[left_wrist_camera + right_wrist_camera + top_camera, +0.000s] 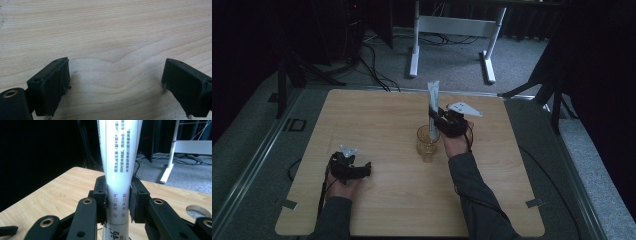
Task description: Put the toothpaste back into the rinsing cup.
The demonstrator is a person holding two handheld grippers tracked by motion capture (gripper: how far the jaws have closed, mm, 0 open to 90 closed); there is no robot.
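Observation:
A white toothpaste tube stands upright with its lower end inside a clear amber glass cup at the middle of the wooden table. My right gripper is shut on the tube just above the cup's rim. In the right gripper view the tube rises between the two black pads, printed text facing me. My left gripper rests low at the table's front left, open, its jaws spread wide over bare wood with nothing between them.
A white desk frame and cables lie on the grey floor beyond the table's far edge. Dark stands flank the table on the left and right. A round hole is cut in the tabletop near my right gripper.

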